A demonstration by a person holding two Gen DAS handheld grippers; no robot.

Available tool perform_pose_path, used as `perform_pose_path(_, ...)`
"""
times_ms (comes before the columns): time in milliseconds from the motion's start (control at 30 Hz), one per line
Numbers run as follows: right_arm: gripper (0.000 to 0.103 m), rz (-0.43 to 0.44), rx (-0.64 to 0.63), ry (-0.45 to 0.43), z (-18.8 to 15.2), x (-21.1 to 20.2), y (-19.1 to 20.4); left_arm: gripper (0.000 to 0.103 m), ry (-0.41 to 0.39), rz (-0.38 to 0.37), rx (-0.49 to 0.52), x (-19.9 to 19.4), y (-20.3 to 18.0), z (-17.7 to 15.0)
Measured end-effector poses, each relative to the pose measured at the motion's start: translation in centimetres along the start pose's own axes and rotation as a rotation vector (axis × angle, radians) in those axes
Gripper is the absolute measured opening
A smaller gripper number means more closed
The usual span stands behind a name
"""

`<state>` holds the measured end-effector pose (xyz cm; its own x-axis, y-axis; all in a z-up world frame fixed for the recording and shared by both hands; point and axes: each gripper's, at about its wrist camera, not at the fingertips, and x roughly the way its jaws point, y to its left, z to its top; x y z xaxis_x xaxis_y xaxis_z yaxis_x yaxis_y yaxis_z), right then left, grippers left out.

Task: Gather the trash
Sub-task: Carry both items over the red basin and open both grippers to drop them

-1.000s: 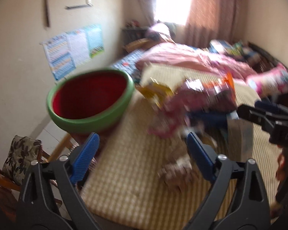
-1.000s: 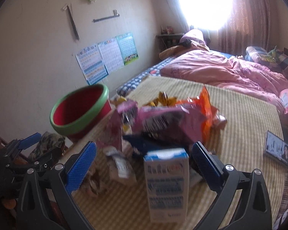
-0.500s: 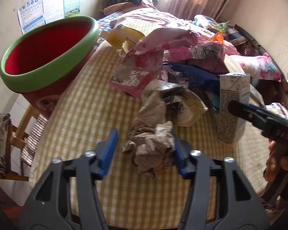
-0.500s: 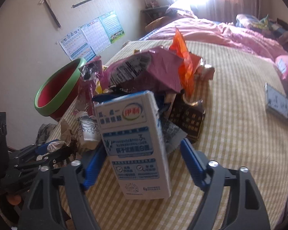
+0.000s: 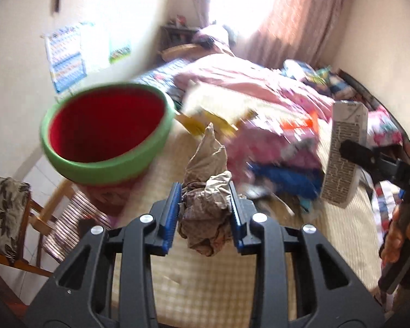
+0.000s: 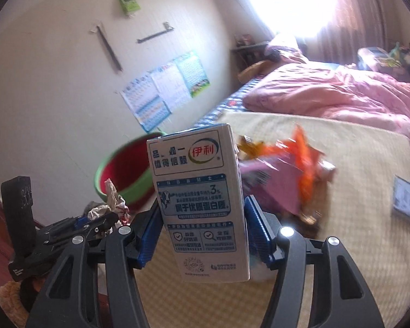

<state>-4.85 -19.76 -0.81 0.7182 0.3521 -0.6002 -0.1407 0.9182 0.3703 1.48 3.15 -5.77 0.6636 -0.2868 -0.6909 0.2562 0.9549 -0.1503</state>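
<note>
In our left hand the left tool (image 5: 205,213) is nearly closed, its jaws closing further, and its blue pads (image 5: 172,216) press from both sides on a crumpled paper wad (image 5: 206,207), whose twisted tip sticks up above the pads. The wad hangs between the fingers, off the checked bench (image 5: 205,281) below, and the tool points downward at a slant toward the bench's left edge. Just beyond it, to the left, stands the red bowl with a green rim (image 5: 106,134), its mouth tilted toward us. In our right hand the right tool (image 6: 202,235) is about half open, its jaws also closing, and its blue pads (image 6: 255,235) grip the lower part of a milk carton (image 6: 199,199) from both sides. The carton stands nearly upright in the grip, printed face toward the camera, raised clear of the bench. From the left view we see this carton at the right, with the right tool's dark finger across its side and part of our right hand (image 5: 396,235) below it. From the right view the left tool sits low at the left with the wad in it, in front of the bowl. A blurred heap of wrappers (image 5: 276,147), pink, orange, yellow and blue, lies on the bench between the two tools and the pink bed (image 6: 333,98) behind.
</note>
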Motion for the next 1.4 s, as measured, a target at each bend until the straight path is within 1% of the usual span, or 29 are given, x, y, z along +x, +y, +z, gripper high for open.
perform_pose_path(33, 0.057, 0.018, -0.011, 0.0, 0.6, 0.5, 0.8, 0.032, -0.016, 0.025, -0.018, -0.2, 1.1, 0.6)
perform_pose_path(167, 0.057, 0.086, -0.044, 0.007, 2.6, 2.8, 3.9, 0.032, -0.04, 0.085, -0.062, 0.1, 4.6, 2.5)
perform_pose_path(233, 0.057, 0.125, -0.05, 0.013, 3.9, 4.5, 5.8, 0.032, -0.059, 0.109, -0.071, 0.1, 6.3, 3.5)
perform_pose_path(333, 0.057, 0.154, -0.056, 0.024, 5.5, 7.1, 7.7, 0.032, -0.079, 0.135, -0.08, 0.9, 8.9, 5.6)
perform_pose_path(533, 0.058, 0.204, -0.024, 0.039, 8.5, 11.8, 11.4, 0.032, -0.077, 0.149, -0.094, 3.5, 12.4, 8.8)
perform_pose_path(667, 0.058, 0.209, -0.01, 0.055, 9.9, 14.6, 12.5, 0.032, -0.064, 0.15, -0.1, 5.1, 13.8, 9.5)
perform_pose_path(767, 0.058, 0.213, 0.013, 0.078, 10.3, 16.8, 13.1, 0.033, -0.049, 0.146, -0.104, 5.9, 14.8, 9.6)
perform_pose_path(933, 0.059, 0.197, 0.02, 0.118, 9.8, 19.8, 14.0, 0.034, -0.022, 0.145, -0.112, 6.8, 16.0, 9.4)
perform_pose_path(1000, 0.059, 0.192, 0.028, 0.132, 9.5, 20.6, 14.1, 0.038, -0.019, 0.151, -0.114, 7.0, 16.3, 9.3)
perform_pose_path(1033, 0.062, 0.19, 0.032, 0.137, 9.3, 21.0, 13.9, 0.046, -0.019, 0.153, -0.116, 7.0, 16.5, 9.2)
perform_pose_path(1067, 0.068, 0.189, 0.036, 0.139, 9.0, 21.3, 13.8, 0.056, -0.021, 0.155, -0.117, 7.0, 16.5, 9.3)
perform_pose_path(1133, 0.07, 0.188, 0.043, 0.135, 8.9, 21.5, 13.8, 0.065, -0.03, 0.159, -0.116, 6.9, 16.6, 9.3)
perform_pose_path(1267, 0.07, 0.183, 0.042, 0.12, 9.1, 20.9, 13.9, 0.069, -0.029, 0.16, -0.116, 6.8, 16.7, 9.2)
perform_pose_path(1400, 0.073, 0.171, 0.026, 0.089, 9.1, 19.0, 13.7, 0.071, -0.041, 0.154, -0.119, 6.5, 16.1, 9.1)
